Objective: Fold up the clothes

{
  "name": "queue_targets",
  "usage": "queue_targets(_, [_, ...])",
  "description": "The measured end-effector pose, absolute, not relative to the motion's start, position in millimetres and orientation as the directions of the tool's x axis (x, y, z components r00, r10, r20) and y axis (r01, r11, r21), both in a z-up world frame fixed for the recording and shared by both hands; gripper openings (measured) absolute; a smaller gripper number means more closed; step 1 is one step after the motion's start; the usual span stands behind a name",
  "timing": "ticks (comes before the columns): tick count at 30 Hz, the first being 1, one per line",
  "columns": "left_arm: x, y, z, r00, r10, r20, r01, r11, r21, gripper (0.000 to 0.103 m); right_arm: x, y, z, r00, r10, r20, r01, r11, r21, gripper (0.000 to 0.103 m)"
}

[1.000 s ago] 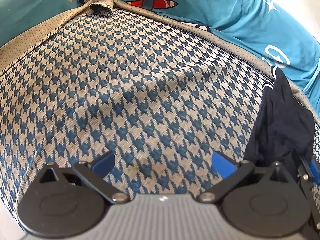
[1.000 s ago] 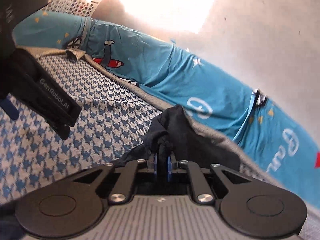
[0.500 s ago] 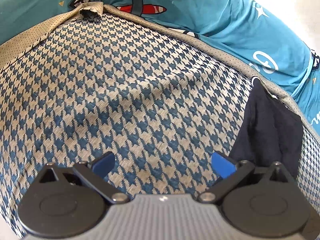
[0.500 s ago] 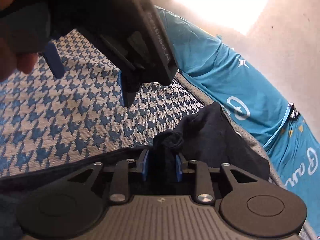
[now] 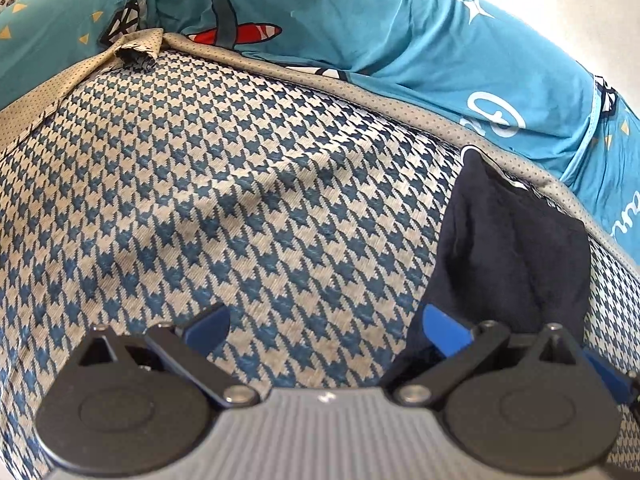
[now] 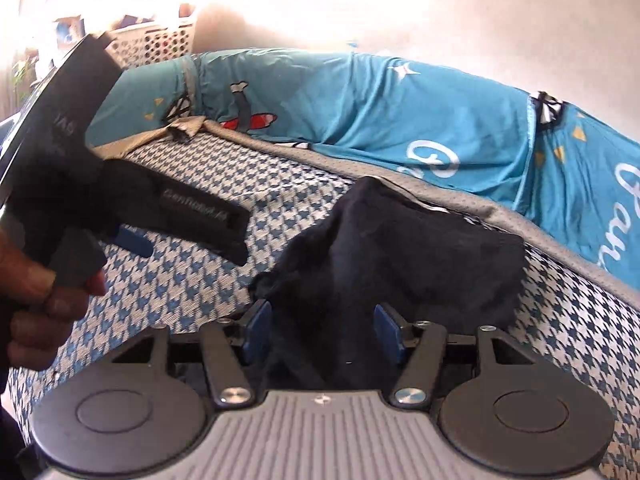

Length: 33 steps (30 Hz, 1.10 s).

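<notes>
A dark navy garment (image 5: 508, 248) lies bunched on the blue-and-beige houndstooth cover (image 5: 240, 200), close to its grey dotted border. My left gripper (image 5: 324, 326) is open above bare cover with nothing between its blue pads; the garment sits just behind its right finger. In the right wrist view the same garment (image 6: 400, 252) rests in a heap on the cover. My right gripper (image 6: 322, 332) is opening, and a fold of the cloth sits between its blue pads without being pinched. The left gripper (image 6: 136, 240) shows at the left, held in a hand (image 6: 36, 292).
Teal printed bedding (image 5: 400, 40) is rolled up along the far edge of the cover, against a pale wall (image 6: 480, 20). A white laundry basket (image 6: 156, 44) stands beyond the far left corner. A turned-up corner of the border (image 5: 140, 48) lies at the far left.
My right gripper was shut on a raised bunch of the dark garment; its jaws have parted and the cloth has settled onto the cover. The left gripper has shifted towards the garment.
</notes>
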<state>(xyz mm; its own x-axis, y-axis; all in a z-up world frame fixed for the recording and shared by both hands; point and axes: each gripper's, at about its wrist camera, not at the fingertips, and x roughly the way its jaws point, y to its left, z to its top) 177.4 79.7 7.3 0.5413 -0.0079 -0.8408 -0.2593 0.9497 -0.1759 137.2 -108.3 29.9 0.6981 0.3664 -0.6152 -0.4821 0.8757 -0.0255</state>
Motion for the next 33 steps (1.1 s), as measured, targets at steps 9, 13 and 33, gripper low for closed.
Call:
queue_targets(9, [188.4, 58.1, 2.0, 0.535, 0.021, -0.845, -0.241, 0.962, -0.129, 0.103, 183.5, -158.0, 18.4, 0.746, 0.289, -0.6, -0.321, 0.945, 0.057, 0.019])
queue_targets(13, [181.0, 58.7, 21.2, 0.625, 0.03, -0.78, -0.233, 0.961, -0.149, 0.103, 199.3, -165.6, 15.4, 0.75, 0.299, -0.59, -0.299, 0.949, 0.102, 0.019])
queue_targets(33, [187.7, 69.1, -19.2, 0.516, 0.004, -0.856, -0.166, 0.981, -0.096, 0.103, 269.5, -205.3, -25.6, 0.785, 0.222, -0.578, -0.144, 0.973, 0.178, 0.0])
